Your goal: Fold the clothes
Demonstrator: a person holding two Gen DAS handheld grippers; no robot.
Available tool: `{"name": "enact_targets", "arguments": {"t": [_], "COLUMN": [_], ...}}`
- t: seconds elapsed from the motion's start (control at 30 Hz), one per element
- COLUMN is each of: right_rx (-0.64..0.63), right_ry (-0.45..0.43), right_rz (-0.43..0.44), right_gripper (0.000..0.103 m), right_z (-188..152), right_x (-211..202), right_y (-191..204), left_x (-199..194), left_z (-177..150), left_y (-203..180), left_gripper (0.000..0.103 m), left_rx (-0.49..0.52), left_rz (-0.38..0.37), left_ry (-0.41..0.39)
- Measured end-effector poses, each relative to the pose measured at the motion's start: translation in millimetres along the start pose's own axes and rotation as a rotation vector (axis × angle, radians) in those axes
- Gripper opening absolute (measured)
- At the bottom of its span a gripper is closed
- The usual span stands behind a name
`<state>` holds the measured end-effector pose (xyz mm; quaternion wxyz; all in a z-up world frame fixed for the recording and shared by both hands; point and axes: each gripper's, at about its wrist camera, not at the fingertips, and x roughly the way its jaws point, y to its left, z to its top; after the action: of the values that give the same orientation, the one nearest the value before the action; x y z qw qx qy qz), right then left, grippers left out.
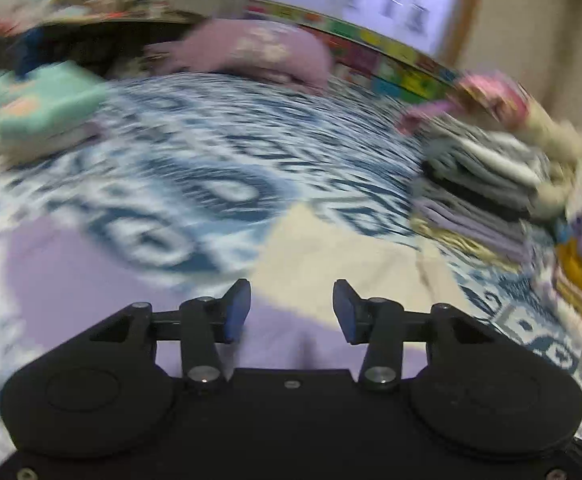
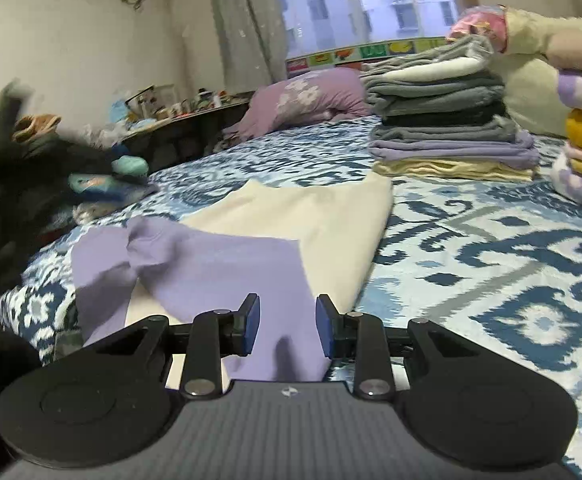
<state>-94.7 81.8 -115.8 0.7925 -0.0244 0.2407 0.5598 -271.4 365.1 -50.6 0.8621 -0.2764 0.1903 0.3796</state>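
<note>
A blue-patterned bed [image 2: 491, 248] carries a lilac-and-cream garment [image 2: 311, 216], folded stacks [image 2: 447, 128] and a pillow [image 2: 311, 100].

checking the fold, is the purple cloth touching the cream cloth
Touching. The right wrist view shows the purple cloth lying directly on the cream cloth, overlapping its near end with no gap.

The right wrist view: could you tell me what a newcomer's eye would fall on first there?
Most striking is the bold blue-and-white patterned bedspread that fills the scene. On it, straight ahead of the right gripper, whose jaws stand open, lies a lilac garment spread partly over a cream one. Behind them, to the right, rises a tall stack of folded clothes in greys, lilac and pale yellow.
</note>
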Motion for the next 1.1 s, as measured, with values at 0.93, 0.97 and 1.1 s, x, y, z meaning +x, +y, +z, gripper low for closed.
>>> {"name": "enact_targets", "arguments": {"t": [0.93,0.97,1.1], "right_rx": [-0.275,-0.276,-0.286], "right_ry": [0.006,0.007,0.026], "right_rz": [0.028,0.029,0.034], "right_gripper": [0.041,0.041,0.043], "right_z": [-20.2,-20.2,-21.9], "right_x": [-5.8,-5.4,-2.5], "right_y": [37.8,37.7,37.9], "left_x": [22.1,24.9,43.5], "left_z": [5.4,11.8,30.2], "left_y": [-10.4,-18.0,-47.9], "left_gripper": [0.007,0.007,0.007], "left_rx": [-0.339,-0.354,-0.377], "left_rz": [-0.321,-0.34,-0.374], "left_ry": [0.024,0.022,0.043]}}
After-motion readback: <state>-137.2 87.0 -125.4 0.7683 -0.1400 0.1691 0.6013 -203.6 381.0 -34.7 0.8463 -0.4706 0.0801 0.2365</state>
